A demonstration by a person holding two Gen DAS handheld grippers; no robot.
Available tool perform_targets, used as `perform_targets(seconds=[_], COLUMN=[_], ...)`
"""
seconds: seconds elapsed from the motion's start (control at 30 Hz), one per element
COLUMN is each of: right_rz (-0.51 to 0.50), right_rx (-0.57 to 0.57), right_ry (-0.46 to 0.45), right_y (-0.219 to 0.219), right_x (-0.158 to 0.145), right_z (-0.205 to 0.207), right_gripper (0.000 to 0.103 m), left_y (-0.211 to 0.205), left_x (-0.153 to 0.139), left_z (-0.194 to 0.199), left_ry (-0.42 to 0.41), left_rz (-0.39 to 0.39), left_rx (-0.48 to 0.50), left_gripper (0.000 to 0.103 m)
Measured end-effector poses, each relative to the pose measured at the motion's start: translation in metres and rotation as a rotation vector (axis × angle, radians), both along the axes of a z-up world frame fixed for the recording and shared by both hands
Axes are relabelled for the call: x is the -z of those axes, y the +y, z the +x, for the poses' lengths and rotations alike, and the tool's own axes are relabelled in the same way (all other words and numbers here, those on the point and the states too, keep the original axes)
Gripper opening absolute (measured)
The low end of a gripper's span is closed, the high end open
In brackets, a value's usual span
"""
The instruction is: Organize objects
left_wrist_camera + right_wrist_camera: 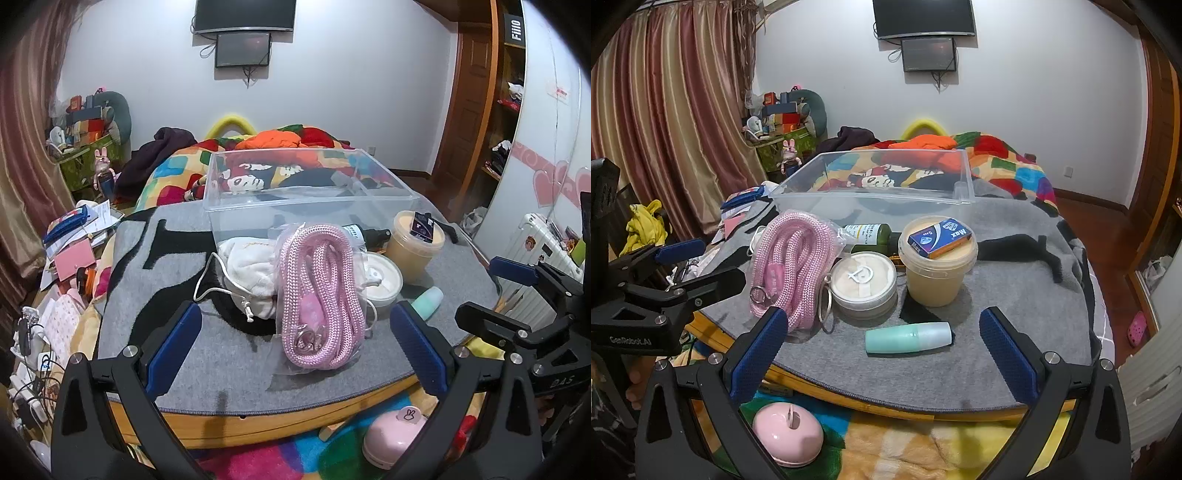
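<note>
A clear plastic bin (314,206) (886,199) stands empty at the back of a grey mat. In front of it lie a pink rope in a clear bag (317,295) (790,266), a white drawstring pouch (251,273), a round white tin (862,284), a beige tub (936,273) with a blue box (940,236) on top, a dark green bottle (871,234) and a mint tube (908,338). My left gripper (295,347) is open just before the rope. My right gripper (882,354) is open around the mint tube's near side, not touching.
The round table's wooden edge (886,406) is close to both grippers. A pink round case (786,435) lies on the colourful blanket below. A bed with bright bedding is behind the bin. Papers and clutter (70,236) lie to the left.
</note>
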State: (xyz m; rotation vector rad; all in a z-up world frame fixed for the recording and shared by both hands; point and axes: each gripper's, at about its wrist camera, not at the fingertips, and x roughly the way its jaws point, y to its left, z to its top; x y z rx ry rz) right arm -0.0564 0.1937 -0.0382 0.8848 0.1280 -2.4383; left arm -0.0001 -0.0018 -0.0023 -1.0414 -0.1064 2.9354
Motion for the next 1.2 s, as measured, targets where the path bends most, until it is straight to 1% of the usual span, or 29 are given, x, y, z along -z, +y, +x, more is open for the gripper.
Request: perform_targets(seconds=[1.2], right_rz=[-0.002], right_rx=[-0.005], right_ry=[0.0], right_y=[0.0], right_x=[-0.0003], right_z=[0.0026], right_gripper=[0.103], left_y=[-0.0058], left_x=[0.0012], left_z=[-0.0003], left_ry=[0.001], left_rz=[0.022], left_rx=[-0.015], left_gripper=[0.103])
